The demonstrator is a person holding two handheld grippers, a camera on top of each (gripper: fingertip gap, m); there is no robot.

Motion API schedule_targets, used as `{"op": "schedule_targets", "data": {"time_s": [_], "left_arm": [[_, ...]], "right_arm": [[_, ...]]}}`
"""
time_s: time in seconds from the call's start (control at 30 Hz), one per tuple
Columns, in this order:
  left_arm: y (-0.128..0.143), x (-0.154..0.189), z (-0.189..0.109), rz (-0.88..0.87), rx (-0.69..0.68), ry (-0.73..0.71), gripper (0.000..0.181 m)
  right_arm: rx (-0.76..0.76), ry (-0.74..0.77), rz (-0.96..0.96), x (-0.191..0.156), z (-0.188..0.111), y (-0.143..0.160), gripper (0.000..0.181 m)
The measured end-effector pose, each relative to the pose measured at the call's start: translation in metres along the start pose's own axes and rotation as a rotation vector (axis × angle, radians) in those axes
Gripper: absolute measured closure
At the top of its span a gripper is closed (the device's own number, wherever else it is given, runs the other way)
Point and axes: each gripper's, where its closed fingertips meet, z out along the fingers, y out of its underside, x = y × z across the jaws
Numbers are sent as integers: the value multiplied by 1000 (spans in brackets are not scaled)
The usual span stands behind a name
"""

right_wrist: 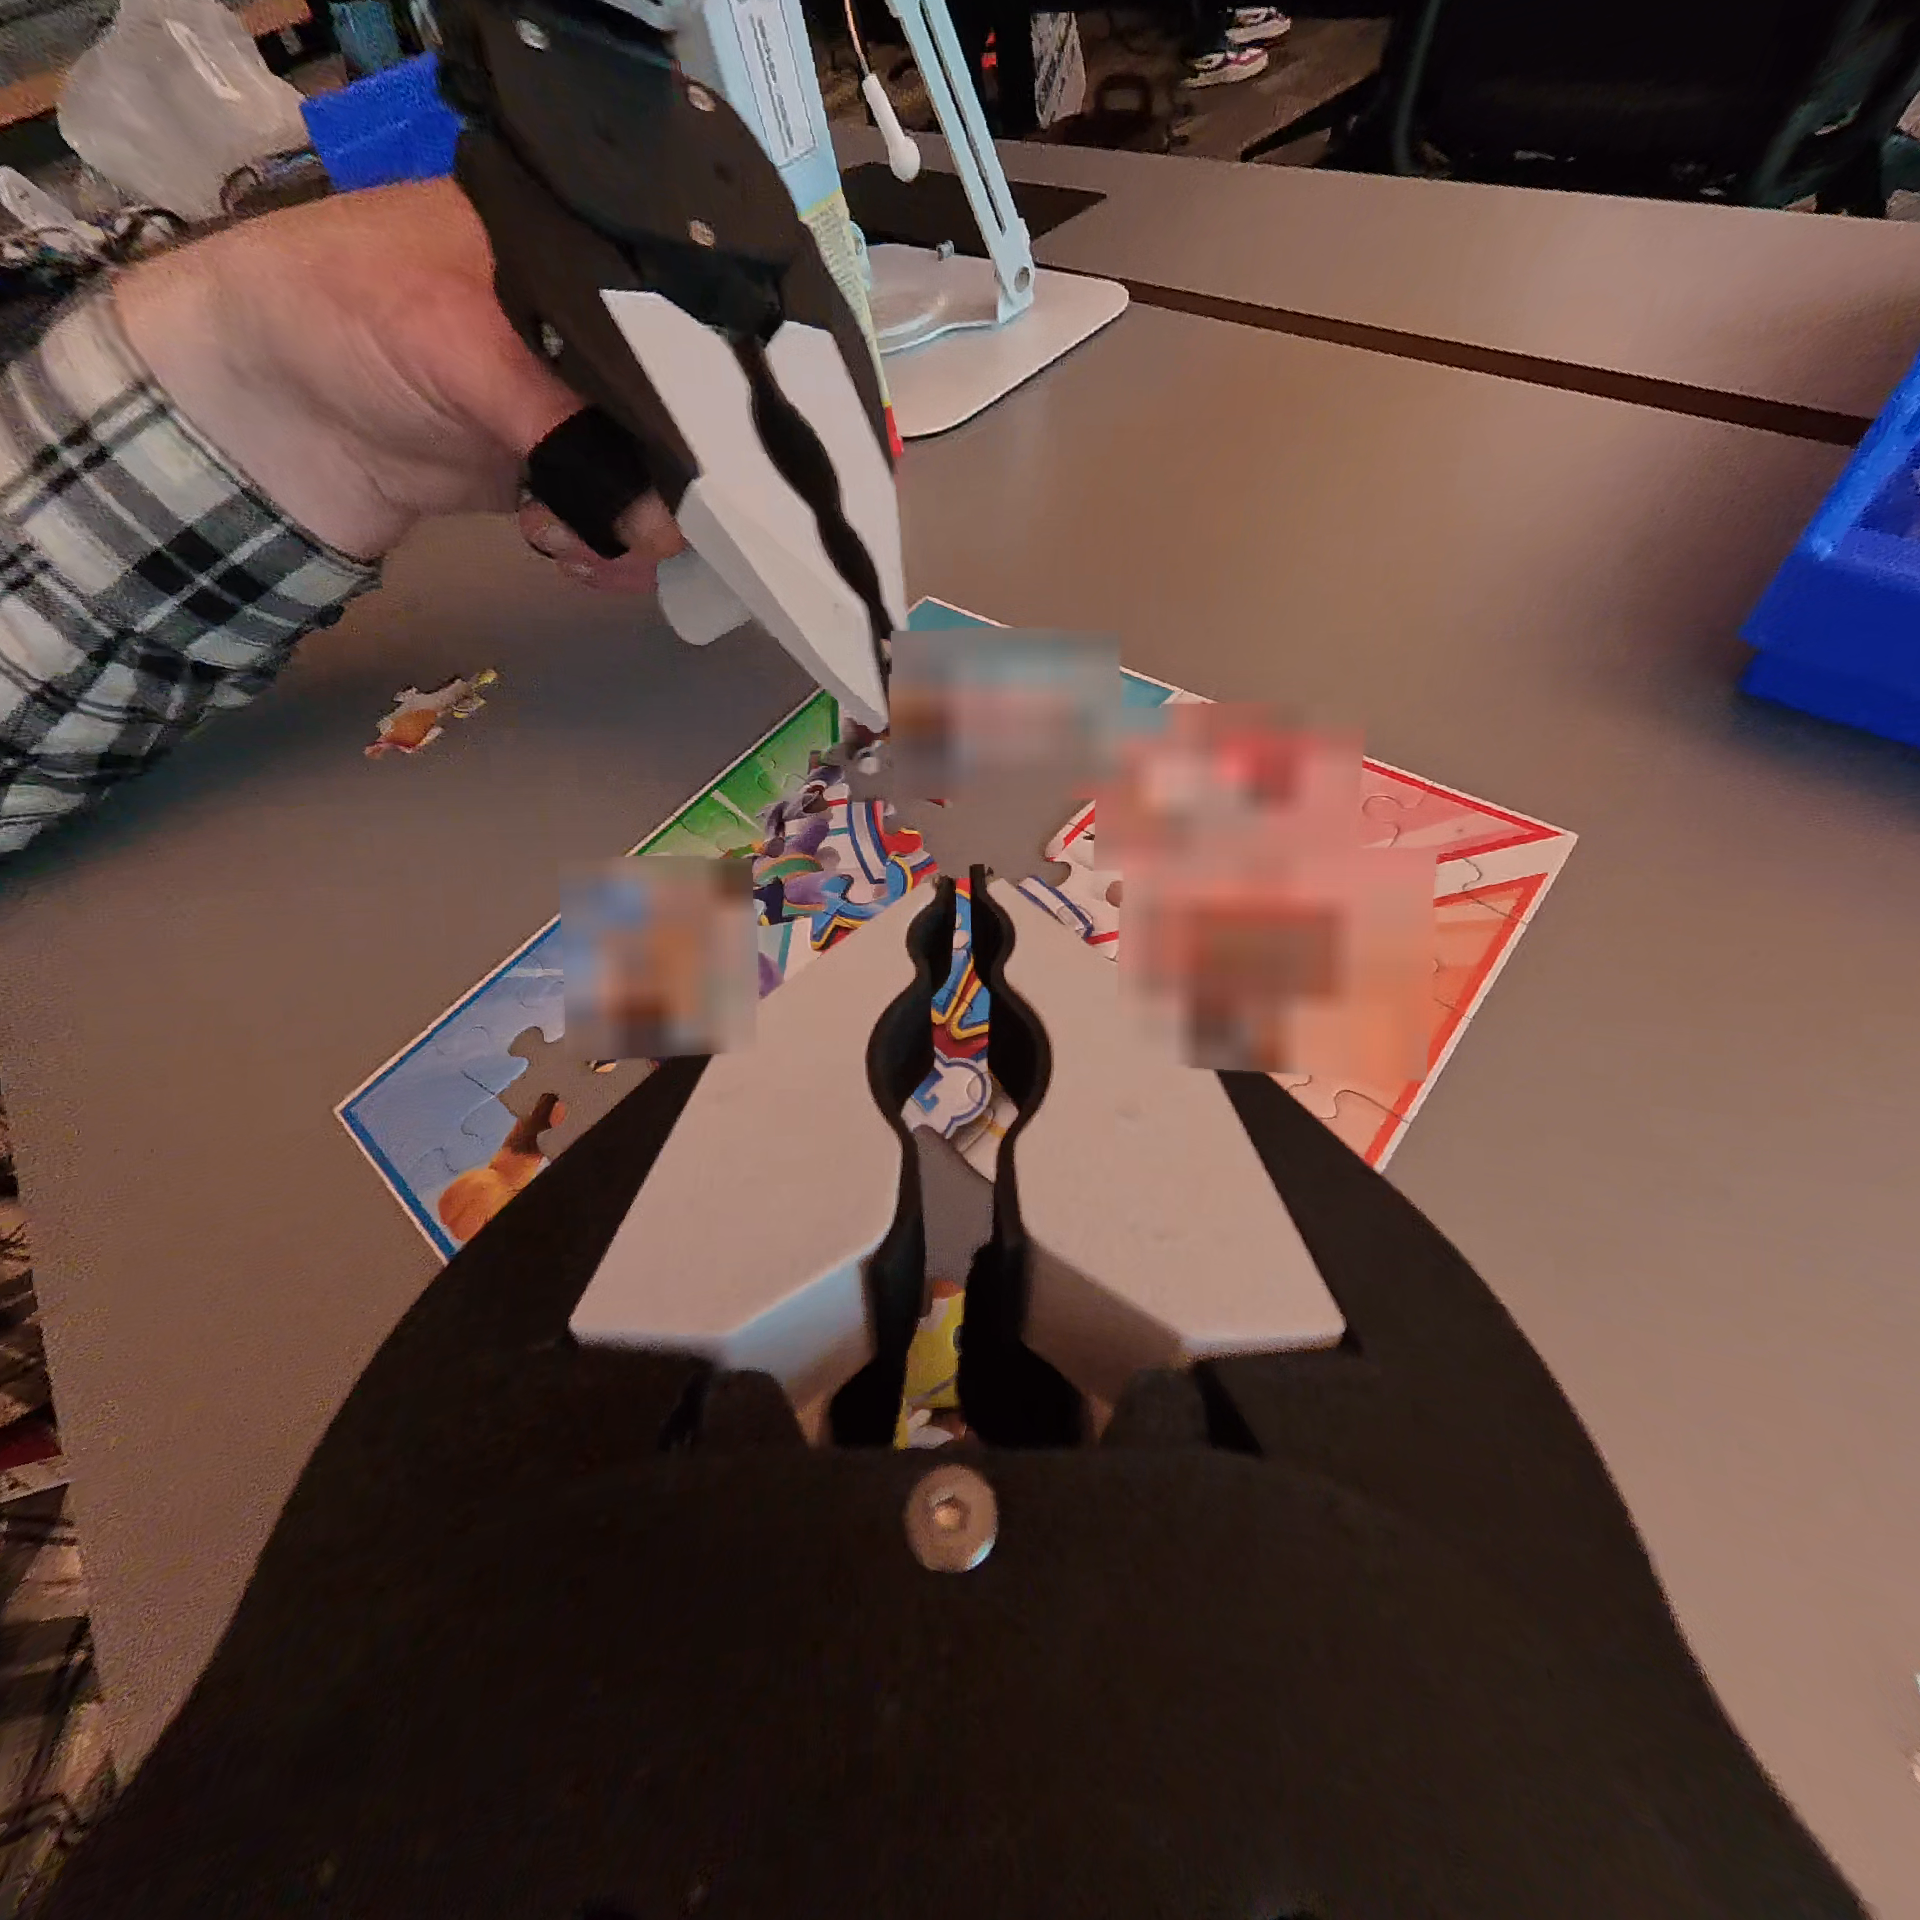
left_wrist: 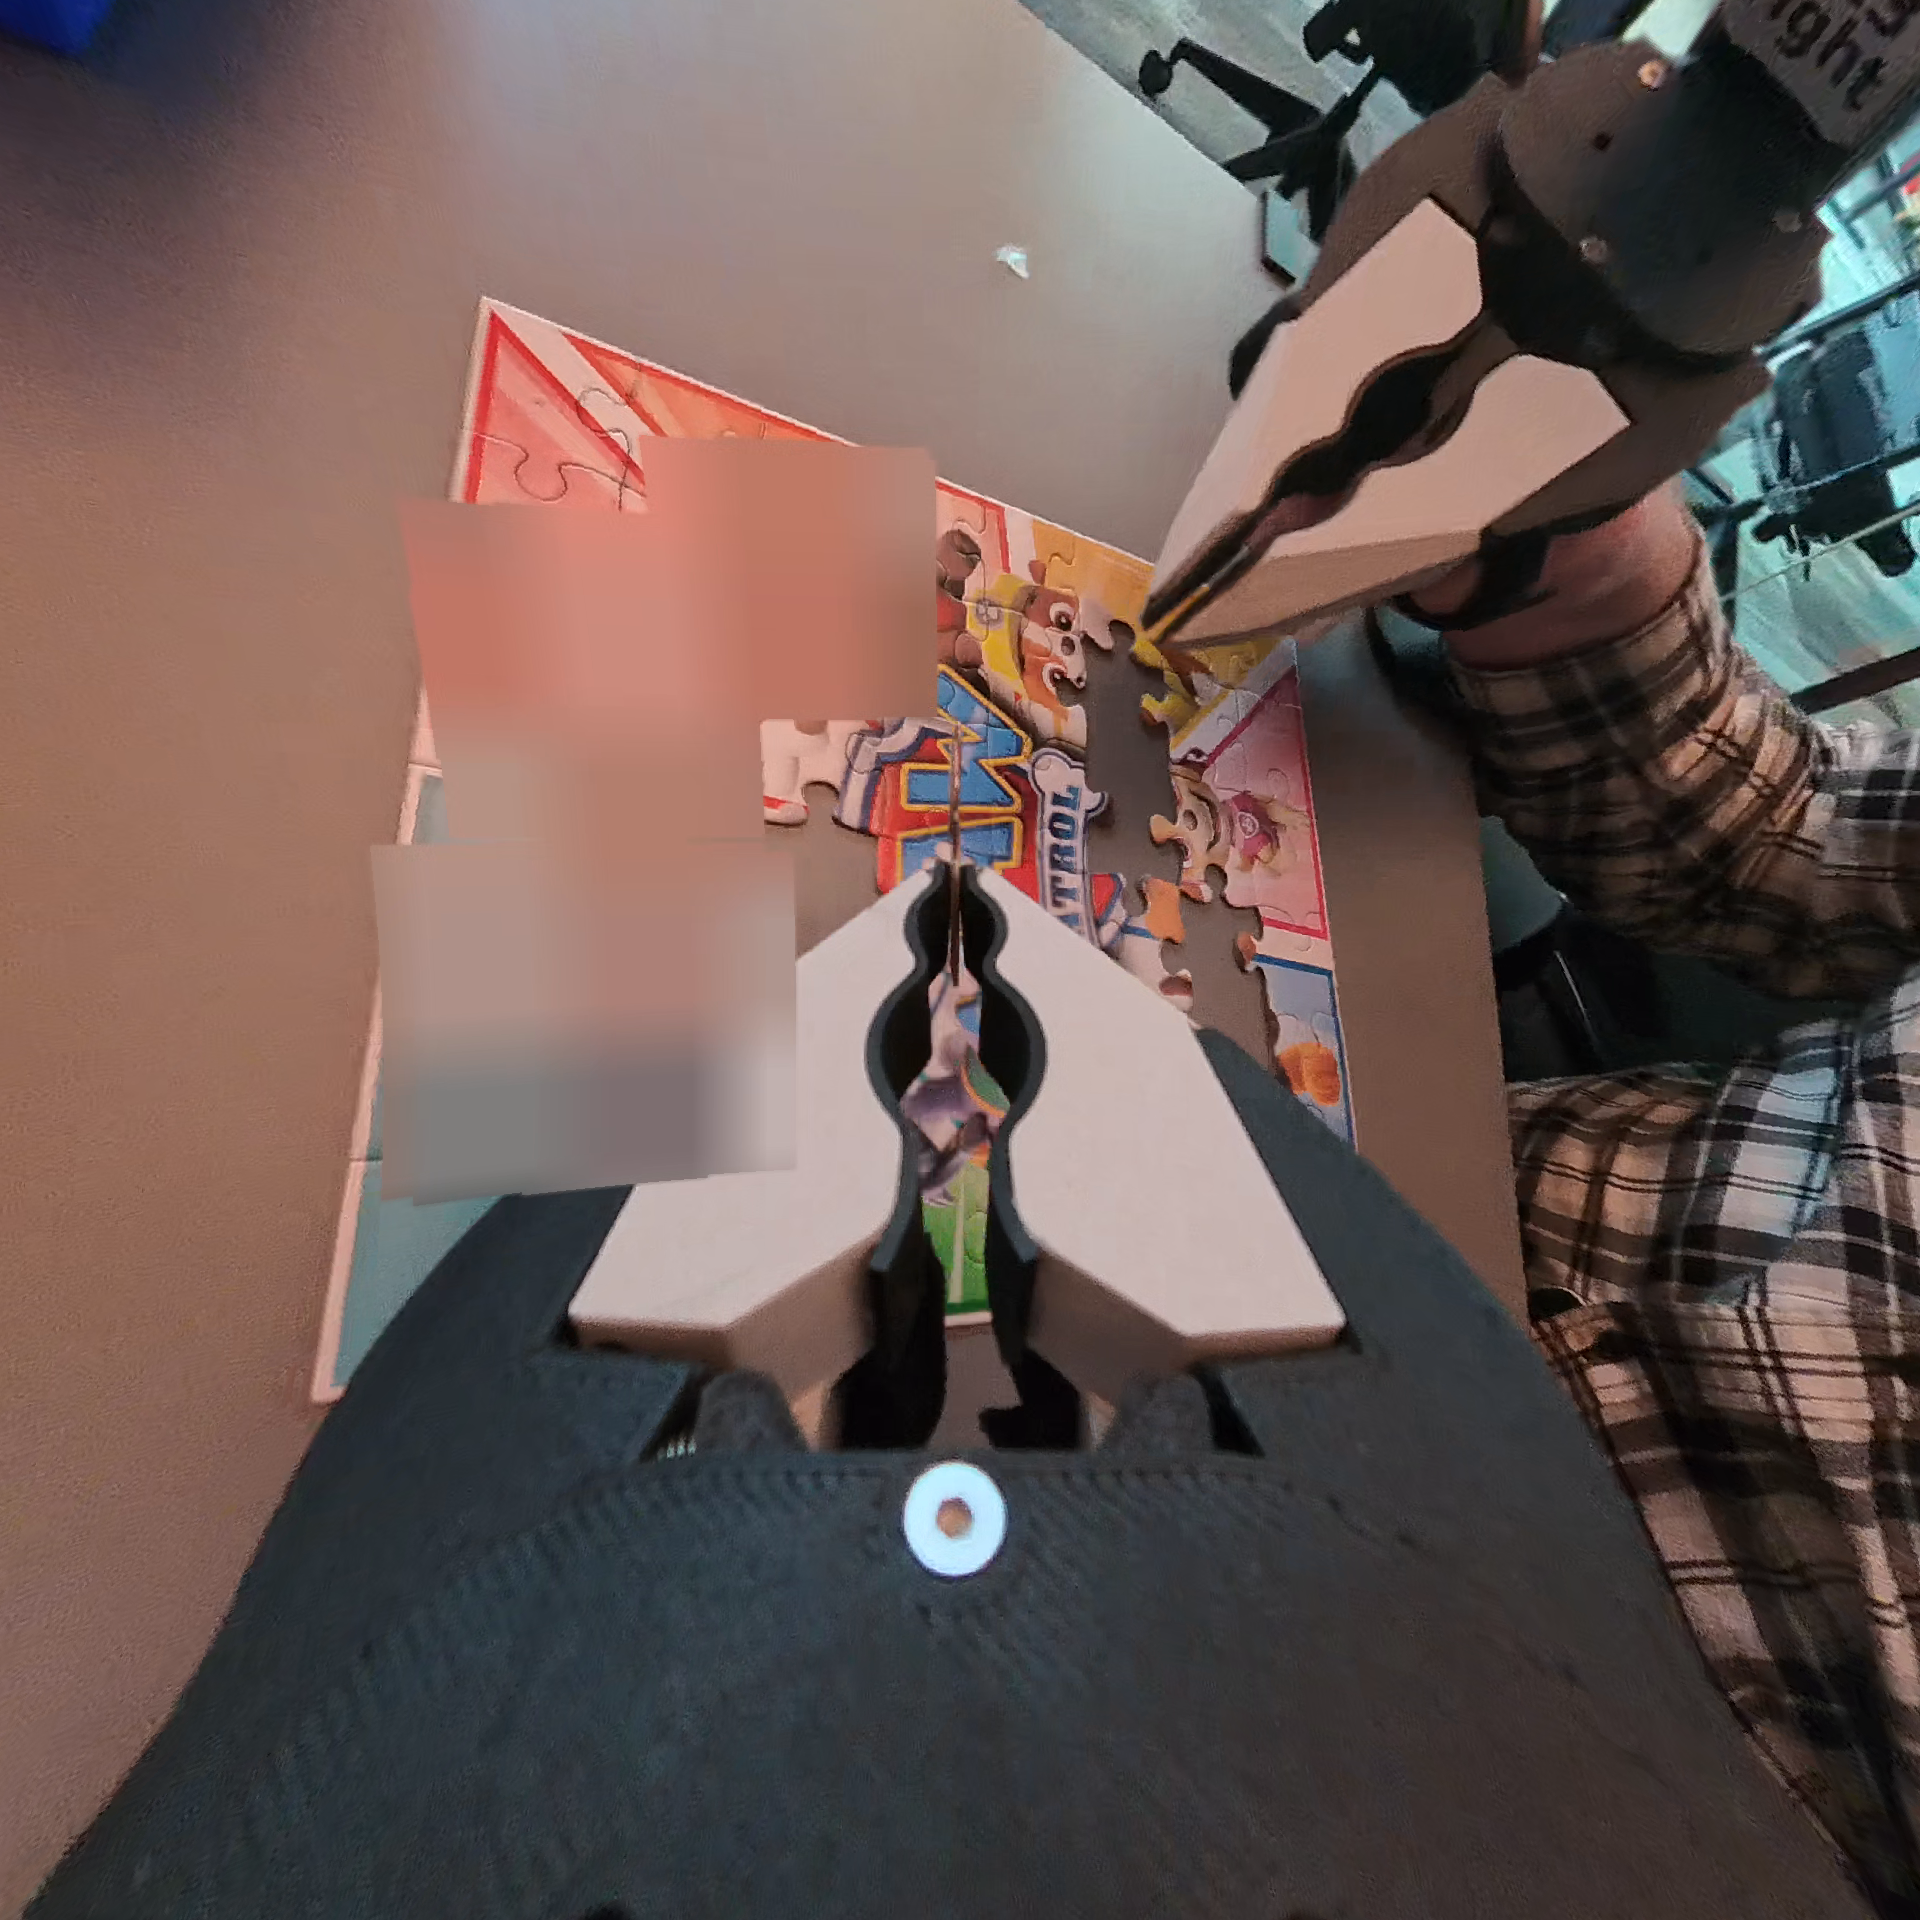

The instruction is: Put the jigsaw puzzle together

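Note:
The colourful jigsaw puzzle (left_wrist: 551, 436) lies mostly assembled on the grey table (left_wrist: 727, 208), with a dark gap (left_wrist: 1132, 769) in its middle. My left gripper (left_wrist: 951, 878) is shut on a puzzle piece (left_wrist: 952, 800) seen edge-on and held above the puzzle's centre. My right gripper (left_wrist: 1151, 621) is shut, its tips down at a yellow piece (left_wrist: 1169, 681) on the gap's far edge; I cannot tell if it pinches it. In the right wrist view the right gripper (right_wrist: 961, 883) hovers over the puzzle (right_wrist: 457, 1091), and the left gripper (right_wrist: 881, 717) comes in from the upper left.
A loose piece (right_wrist: 431, 712) lies on the table left of the puzzle. A white stand base (right_wrist: 997, 322) sits behind, blue bins at the right (right_wrist: 1849, 582) and far left (right_wrist: 384, 114). A plaid sleeve (left_wrist: 1714, 1039) and the table edge (left_wrist: 1496, 935) are near the puzzle. Tip to tip, the grippers are about 7 centimeters apart.

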Motion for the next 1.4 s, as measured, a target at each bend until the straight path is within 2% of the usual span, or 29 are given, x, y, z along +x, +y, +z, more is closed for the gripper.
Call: {"op": "schedule_targets", "data": {"time_s": [0.23, 0.37, 0.53, 0.67, 0.87, 1.2, 1.4], "left_arm": [[20, -12, 6, -37, -90, 36, 181], [21, -15, 9, -58, -77, 61, 181], [9, 23, 19, -13, -53, 170, 181], [17, 57, 53, 40, -146, 205, 181], [24, 64, 75, 17, -190, 197, 181], [26, 63, 80, 14, -180, 188, 181], [20, 68, 62, 18, -138, 201, 181]], "right_arm": [[-2, 5, -20, 4, 0, 12, 181], [-28, 25, -55, 5, 3, 16, 181], [40, 61, -50, 13, -9, 5, 181], [139, 112, 4, 28, -27, -7, 181], [157, 142, 24, 36, -35, -6, 181], [83, 37, 2, 16, -21, 4, 179], [117, 16, 2, 13, -24, 0, 176]]}}
